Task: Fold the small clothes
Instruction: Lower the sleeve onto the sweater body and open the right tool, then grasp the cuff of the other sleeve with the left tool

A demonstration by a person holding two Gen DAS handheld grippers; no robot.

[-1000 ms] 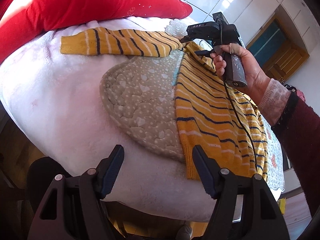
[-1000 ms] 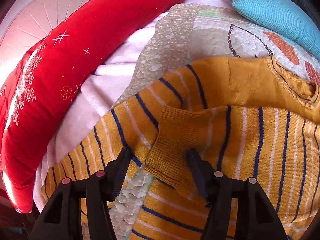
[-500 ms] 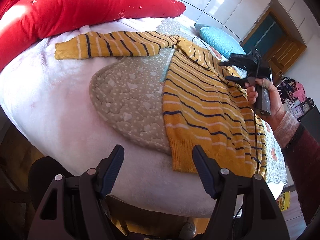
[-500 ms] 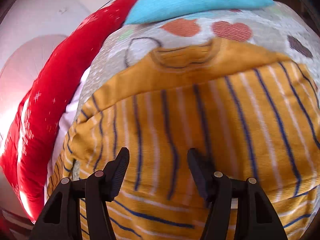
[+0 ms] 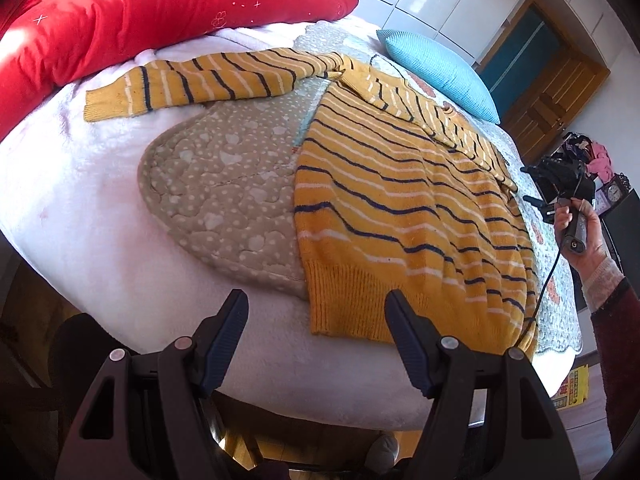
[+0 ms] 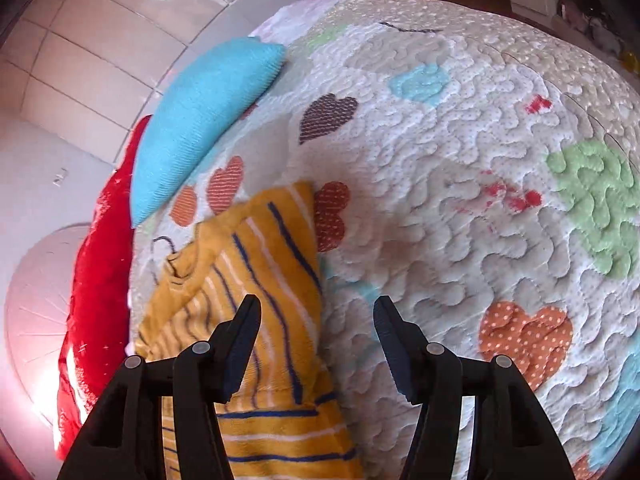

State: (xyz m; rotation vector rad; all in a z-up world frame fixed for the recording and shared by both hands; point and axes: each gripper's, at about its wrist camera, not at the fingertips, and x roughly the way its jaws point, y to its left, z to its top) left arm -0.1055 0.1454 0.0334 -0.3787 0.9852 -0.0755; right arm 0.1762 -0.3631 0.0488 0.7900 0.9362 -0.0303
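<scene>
A yellow sweater [image 5: 400, 208] with navy and white stripes lies flat on the bed. One sleeve [image 5: 200, 80] stretches out to the left, and the other sleeve [image 5: 420, 108] is folded across the chest. My left gripper [image 5: 316, 316] stands open and empty over the white blanket, just short of the sweater's hem. My right gripper [image 5: 534, 186], held in a hand [image 5: 580, 232], hovers past the sweater's right edge. In the right wrist view it [image 6: 316, 320] is open and empty above the sweater's side edge [image 6: 248, 280] and the quilt [image 6: 460, 160].
A quilted mat [image 5: 224, 184] with heart patches lies under the sweater on a white blanket [image 5: 80, 200]. A red pillow [image 5: 140, 12] runs along the far side, with a blue cushion [image 5: 436, 68] beside it. The bed edge drops off below my left gripper.
My right gripper has swung from the sleeve cuff by the sweater's far left shoulder across the body to beyond its right edge, turning as it went. My left gripper has drifted slightly.
</scene>
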